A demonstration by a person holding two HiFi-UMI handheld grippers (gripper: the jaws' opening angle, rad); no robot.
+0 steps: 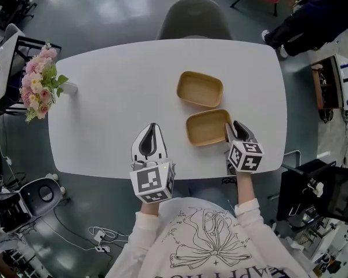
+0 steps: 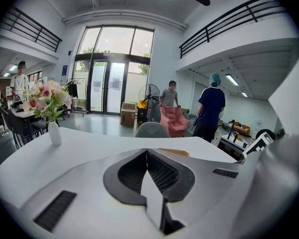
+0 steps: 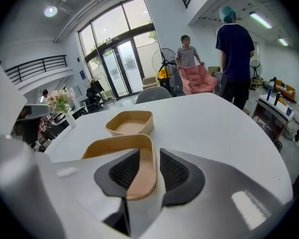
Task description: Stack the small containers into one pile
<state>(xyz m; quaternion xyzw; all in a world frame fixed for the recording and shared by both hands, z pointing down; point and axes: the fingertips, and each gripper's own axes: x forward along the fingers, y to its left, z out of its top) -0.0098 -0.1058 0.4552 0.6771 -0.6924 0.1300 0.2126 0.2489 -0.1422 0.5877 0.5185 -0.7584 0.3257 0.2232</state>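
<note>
Two shallow tan containers sit on the white table (image 1: 116, 97), side by side and not stacked. The far container (image 1: 200, 89) (image 3: 130, 123) lies toward the table's back. The near container (image 1: 207, 127) (image 3: 119, 142) lies just in front of it. My right gripper (image 1: 232, 126) (image 3: 149, 156) is at the near container's right wall. That wall stands between the jaws, with a thin gap showing at the right pad. My left gripper (image 1: 152, 126) (image 2: 147, 152) rests low over the table left of the containers, its jaws meeting with nothing between them.
A vase of pink flowers (image 1: 39, 81) (image 2: 55, 132) stands at the table's left end. A grey chair (image 1: 194, 16) is tucked in at the far side. A seated person (image 1: 313, 16) is beyond the table's right corner; other people stand farther off in the room.
</note>
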